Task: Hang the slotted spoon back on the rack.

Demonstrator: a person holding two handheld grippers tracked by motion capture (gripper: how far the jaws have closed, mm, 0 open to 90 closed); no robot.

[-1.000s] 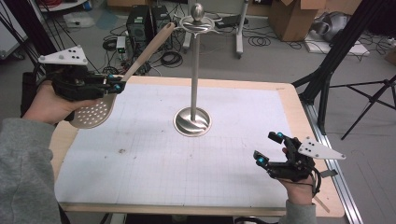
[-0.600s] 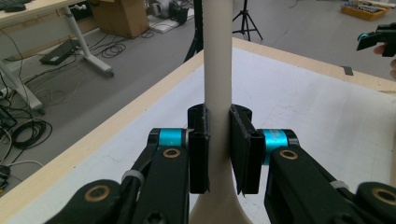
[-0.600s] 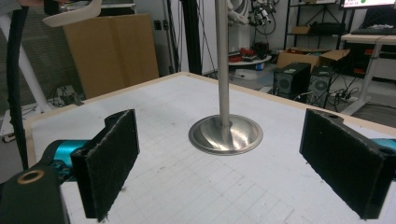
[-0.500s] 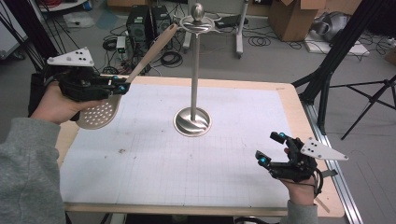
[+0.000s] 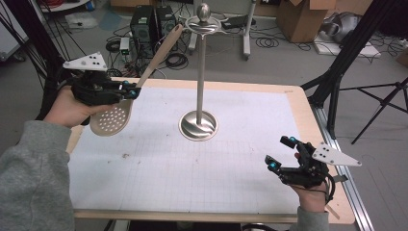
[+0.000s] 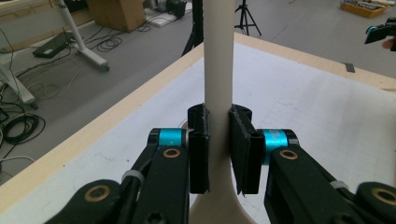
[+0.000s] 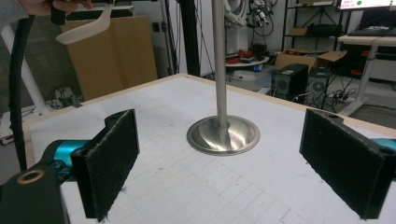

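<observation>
Upper left, my left tongs (image 5: 129, 91) clamp the skimmer (image 5: 113, 119); right tongs (image 5: 281, 154) gape empty, lower right; its handle could clip the stand (image 5: 199, 91).

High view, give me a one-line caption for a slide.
Left tongs grip a slotted spoon by its handle near the metal stand; right tongs wait open over the table.

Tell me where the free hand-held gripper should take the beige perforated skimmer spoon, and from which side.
Probably on the bare upper handle of the beige perforated skimmer spoon, above where the left hand-held gripper clamps it. The handle is slim and slants up toward the tall steel stand, so the open right hand-held gripper should come from that side, jaws across it.
</observation>
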